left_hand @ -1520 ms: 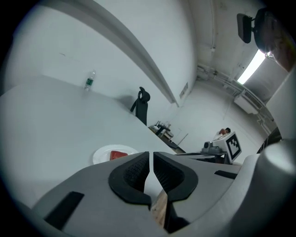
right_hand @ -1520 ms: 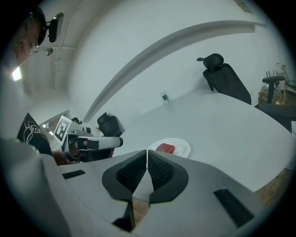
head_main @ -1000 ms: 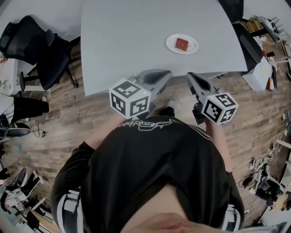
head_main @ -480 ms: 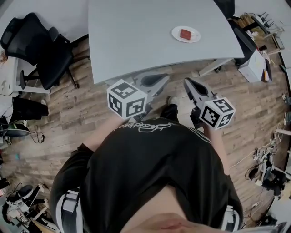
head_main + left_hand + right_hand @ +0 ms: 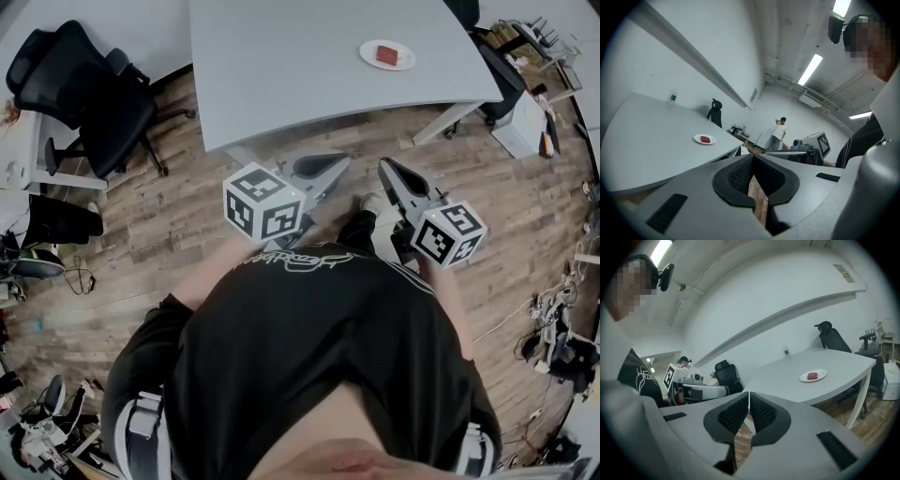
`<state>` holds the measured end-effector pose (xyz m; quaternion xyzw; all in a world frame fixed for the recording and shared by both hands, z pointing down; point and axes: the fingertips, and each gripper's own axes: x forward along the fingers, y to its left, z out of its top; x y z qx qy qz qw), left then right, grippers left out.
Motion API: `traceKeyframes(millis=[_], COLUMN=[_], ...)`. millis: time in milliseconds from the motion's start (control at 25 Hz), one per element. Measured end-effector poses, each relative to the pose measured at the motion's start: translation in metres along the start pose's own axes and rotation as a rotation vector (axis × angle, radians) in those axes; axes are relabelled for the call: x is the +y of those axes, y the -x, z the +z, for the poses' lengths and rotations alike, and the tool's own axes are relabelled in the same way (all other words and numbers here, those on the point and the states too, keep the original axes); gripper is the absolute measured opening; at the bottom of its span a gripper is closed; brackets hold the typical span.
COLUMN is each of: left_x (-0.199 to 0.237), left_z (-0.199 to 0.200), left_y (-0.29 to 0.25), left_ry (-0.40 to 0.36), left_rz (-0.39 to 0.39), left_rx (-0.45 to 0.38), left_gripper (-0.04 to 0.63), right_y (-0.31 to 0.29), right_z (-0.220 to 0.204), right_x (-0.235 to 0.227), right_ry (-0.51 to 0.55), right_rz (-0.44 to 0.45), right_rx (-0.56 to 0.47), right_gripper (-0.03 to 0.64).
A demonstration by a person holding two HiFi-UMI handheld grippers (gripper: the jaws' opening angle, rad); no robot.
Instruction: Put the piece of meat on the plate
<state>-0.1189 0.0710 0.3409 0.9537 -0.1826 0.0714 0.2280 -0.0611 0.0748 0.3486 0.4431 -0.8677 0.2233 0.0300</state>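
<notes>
Two hand-held grippers appear low in the head view, above a wooden floor and well short of the grey table. The left gripper and the right gripper both point toward the table edge, each with its marker cube nearest the person. At the far right of the tabletop, a white plate carries the piece of meat, well apart from both grippers. A black office chair stands to the left of the table. In the left gripper view, the left gripper has its black ribbed pads closed tip to tip with nothing between them; only floor shows through the slit below the tips. The plate lies on the table ahead and to the left, with the red meat at its centre. A bottle stands farther back on the table, and a person stands at the far end of the room. In the right gripper view, the right gripper has its pads pressed together and empty. The plate with the meat sits near the table's right end.
</notes>
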Motion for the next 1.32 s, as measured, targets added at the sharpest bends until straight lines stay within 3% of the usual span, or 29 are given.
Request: traceKeyframes(millis=[720,1320], left_x=[-0.008,-0.012], left_z=[-0.026,-0.036], left_y=[0.026,0.006], left_ry=[0.015,0.024], left_rz=[0.008,-0.02], left_rx=[0.042,0.086], left_gripper=[0.008,0.008], right_y=[0.008,0.021], right_z=[-0.034,-0.047], right_x=[0.023,0.008], right_ry=[-0.073,-0.104], right_rz=[-0.008,-0.044], right_rx=[-0.002,-0.003], right_gripper=[0.014,0.014])
